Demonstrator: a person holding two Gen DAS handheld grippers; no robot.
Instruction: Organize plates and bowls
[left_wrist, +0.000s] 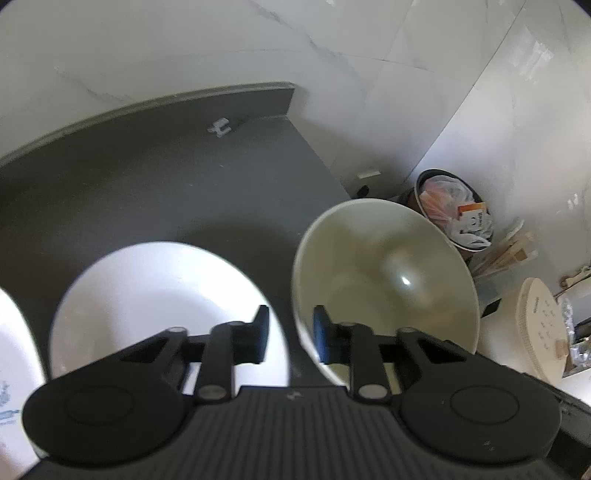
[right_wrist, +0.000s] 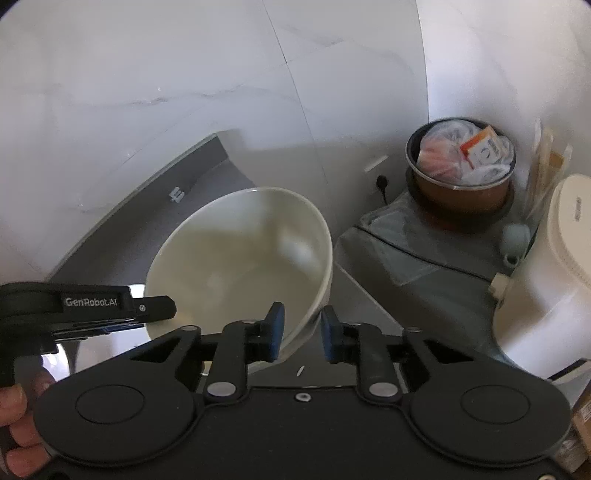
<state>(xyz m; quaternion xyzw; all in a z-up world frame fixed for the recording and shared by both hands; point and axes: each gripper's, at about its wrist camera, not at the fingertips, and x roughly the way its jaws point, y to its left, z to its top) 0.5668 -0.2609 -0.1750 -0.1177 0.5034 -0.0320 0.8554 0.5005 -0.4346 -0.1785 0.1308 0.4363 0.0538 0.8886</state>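
- The dark counter (left_wrist: 155, 177) meets a white tiled wall.
- A white plate (left_wrist: 155, 291) lies on the counter, left of the bowl.
- The cream bowl (right_wrist: 243, 258) is tilted above the counter's edge.
- The right tongs (right_wrist: 299, 332) straddle the bowl's rim with a gap showing, not clamped.
- The left tongs (left_wrist: 290, 332) bracket the opposite rim, also parted.

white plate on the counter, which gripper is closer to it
Left. The left gripper hangs right over the white plate's right edge; the right gripper straddles the cream bowl's rim, further right.
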